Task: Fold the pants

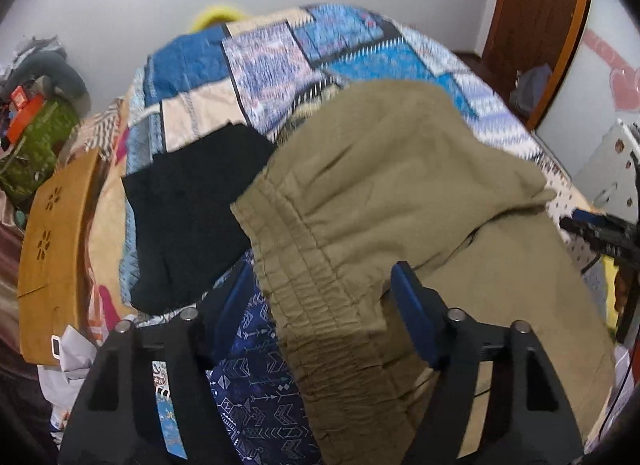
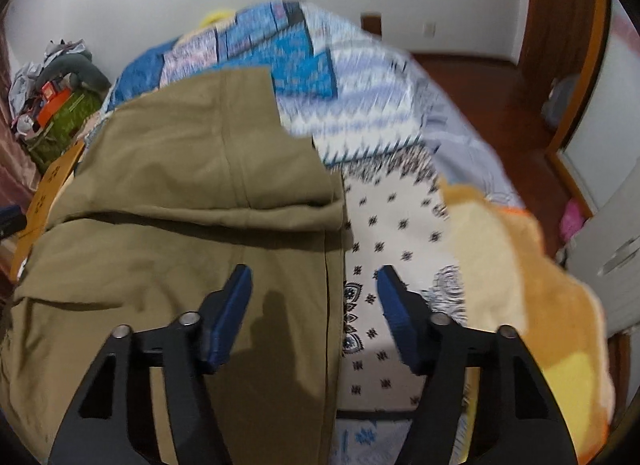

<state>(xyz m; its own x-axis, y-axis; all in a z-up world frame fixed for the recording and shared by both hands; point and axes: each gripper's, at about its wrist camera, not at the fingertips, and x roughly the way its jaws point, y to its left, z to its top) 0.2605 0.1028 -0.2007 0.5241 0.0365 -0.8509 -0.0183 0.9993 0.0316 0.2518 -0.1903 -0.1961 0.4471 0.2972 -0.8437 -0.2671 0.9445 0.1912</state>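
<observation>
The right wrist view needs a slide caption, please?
Open right hand-held gripper straddling the side edge of olive pants on a patterned bedspread.

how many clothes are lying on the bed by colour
olive-khaki: 1, the pants with the elastic waistband
black: 1, a folded black garment beside the pants
total: 2 garments on the patchwork bedspread

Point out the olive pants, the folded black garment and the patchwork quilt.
olive pants [image 1: 320, 265]: left wrist view, on the gathered elastic waistband.
folded black garment [image 1: 188, 209]: left wrist view, on the middle of its top face.
patchwork quilt [image 1: 264, 65]: left wrist view, on a bare blue and pink patch behind the clothes.
</observation>
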